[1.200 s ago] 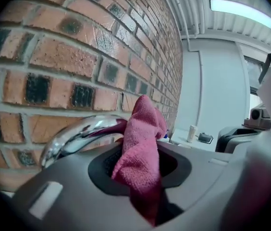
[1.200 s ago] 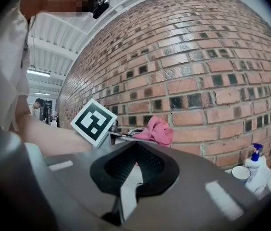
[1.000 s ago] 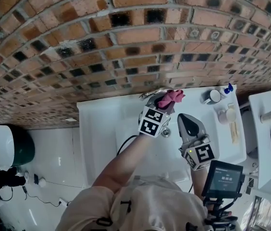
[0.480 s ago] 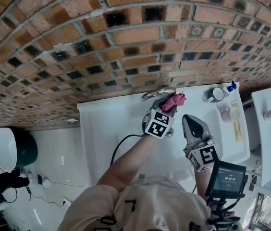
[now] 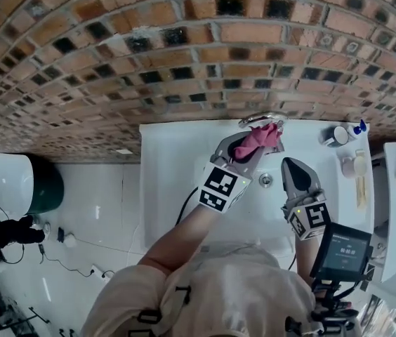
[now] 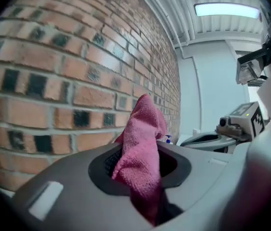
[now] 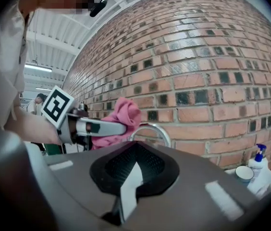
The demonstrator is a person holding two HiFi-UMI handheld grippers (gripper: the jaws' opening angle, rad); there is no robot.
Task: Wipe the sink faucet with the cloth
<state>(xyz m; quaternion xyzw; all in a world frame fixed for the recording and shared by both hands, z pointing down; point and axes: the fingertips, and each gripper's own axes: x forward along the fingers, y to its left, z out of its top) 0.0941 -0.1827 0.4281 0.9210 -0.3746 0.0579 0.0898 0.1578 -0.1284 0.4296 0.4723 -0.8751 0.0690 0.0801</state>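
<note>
Pink cloth point(image 5: 261, 135) is being clamped by the left gripper point(image 5: 255, 146), arm stretching forward over the sink point(image 5: 161, 166) and holding it right at the faucet point(image 5: 262, 119), while the right gripper point(image 5: 295, 168) is hovering nearby, jaws together and empty.

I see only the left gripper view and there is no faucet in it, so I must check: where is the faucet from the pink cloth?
Observer: In the right gripper view the chrome faucet curves just beside the cloth; contact I cannot confirm.
Operator: Where is the right gripper?
Observer: The head view shows the right gripper over the sink, empty, apart from the faucet.
Operator: What stands near?
Observer: A cup stands on the sink's right end.
</note>
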